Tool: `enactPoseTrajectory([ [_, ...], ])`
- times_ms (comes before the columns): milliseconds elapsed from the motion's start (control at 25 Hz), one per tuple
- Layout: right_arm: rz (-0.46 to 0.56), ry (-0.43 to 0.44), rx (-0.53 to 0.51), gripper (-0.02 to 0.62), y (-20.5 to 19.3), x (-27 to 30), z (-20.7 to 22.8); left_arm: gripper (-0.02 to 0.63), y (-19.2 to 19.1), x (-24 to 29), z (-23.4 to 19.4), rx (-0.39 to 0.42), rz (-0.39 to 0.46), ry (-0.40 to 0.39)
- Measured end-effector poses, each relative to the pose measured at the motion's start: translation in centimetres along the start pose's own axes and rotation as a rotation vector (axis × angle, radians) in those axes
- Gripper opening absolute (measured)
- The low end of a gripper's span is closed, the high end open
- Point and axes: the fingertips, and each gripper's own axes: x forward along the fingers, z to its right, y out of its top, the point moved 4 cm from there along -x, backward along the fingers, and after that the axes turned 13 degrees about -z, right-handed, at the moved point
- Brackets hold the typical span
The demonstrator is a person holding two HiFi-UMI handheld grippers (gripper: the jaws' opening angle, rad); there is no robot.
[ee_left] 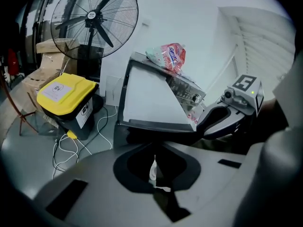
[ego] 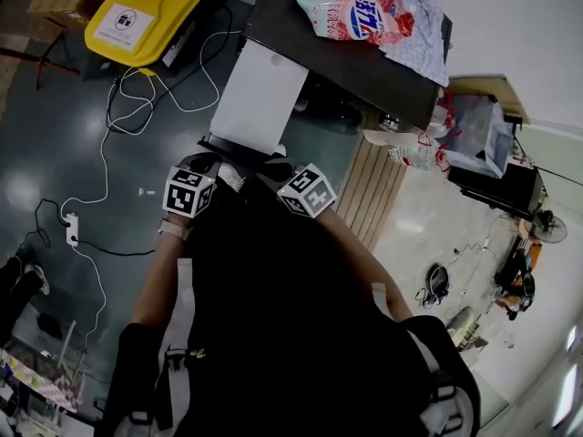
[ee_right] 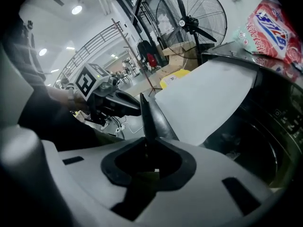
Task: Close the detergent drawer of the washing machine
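The washing machine [ego: 364, 57] stands ahead of me with its white lid [ego: 260, 94] raised; the right gripper view looks into the dark tub [ee_right: 255, 141]. I cannot make out the detergent drawer in any view. My left gripper [ego: 211, 164] and right gripper [ego: 284, 173] hover side by side at the lid's near edge, touching nothing. In the left gripper view the jaws [ee_left: 155, 162] meet below the lid [ee_left: 147, 100], and the right gripper [ee_left: 227, 117] shows at the right. The right gripper's jaws [ee_right: 144, 122] form one narrow blade with nothing between them.
A pink detergent bag [ego: 355, 12] and a patterned cloth [ego: 417, 35] lie on the machine's top. A yellow-lidded bin [ego: 141, 12] and a standing fan [ee_left: 92, 20] are to the left. White cables and a power strip [ego: 71, 230] trail over the dark floor.
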Motion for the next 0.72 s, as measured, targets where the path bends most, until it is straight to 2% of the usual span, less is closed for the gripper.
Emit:
enactPoseTrajectory([
  [320, 0.002, 0.002, -0.024, 0.046, 1.0, -0.5, -0.4, 0.011, 0.3, -0.2, -0.3, 0.012, -0.007, -0.002],
  [480, 0.02, -0.001, -0.016, 0.044, 1.6, -1.1, 0.7, 0.011, 1.7, -0.1, -0.6, -0.006, 0.015, -0.007],
  [720, 0.02, 0.028, -0.021, 0.044, 2.7, -1.5, 2.1, 0.011, 3.4, 0.2, -1.0, -0.007, 0.001, 0.004],
])
